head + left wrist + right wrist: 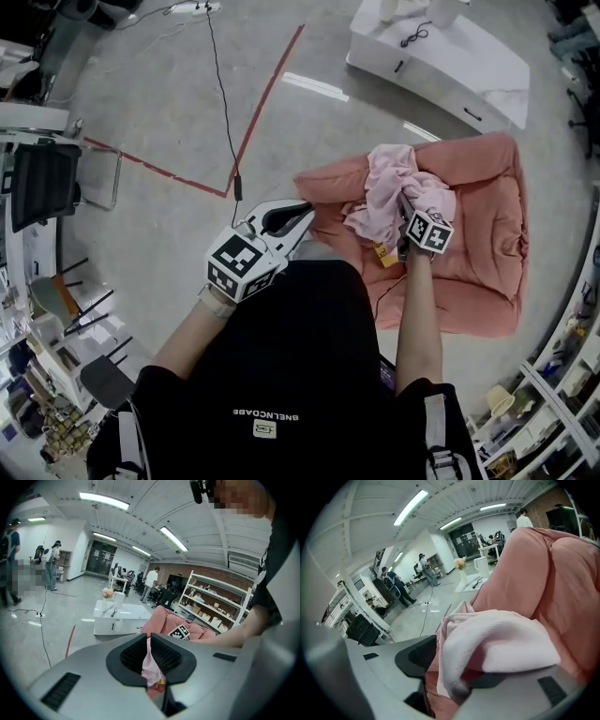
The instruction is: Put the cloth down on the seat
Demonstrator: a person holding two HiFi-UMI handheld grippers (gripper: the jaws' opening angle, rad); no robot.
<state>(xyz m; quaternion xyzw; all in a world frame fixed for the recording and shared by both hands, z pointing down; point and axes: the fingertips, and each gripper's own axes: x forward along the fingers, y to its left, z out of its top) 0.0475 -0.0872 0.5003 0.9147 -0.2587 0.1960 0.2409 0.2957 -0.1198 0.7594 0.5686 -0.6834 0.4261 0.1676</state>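
Left tool point(302, 214) hovers just beside the seat's left corner, jaws drawn almost together, only a thin slit and nothing in it. Moving to the middle, the pink cloth point(394, 192) sits bunched up on the salmon seat point(492, 234), resting on the cushion. Right tool point(405, 208) is nosed down into that heap with its jaws standing apart. The cloth drapes over one jaw and lies loose between them, not pinched. Beyond the seat, a white table point(441, 61) stands on the grey floor point(169, 112).
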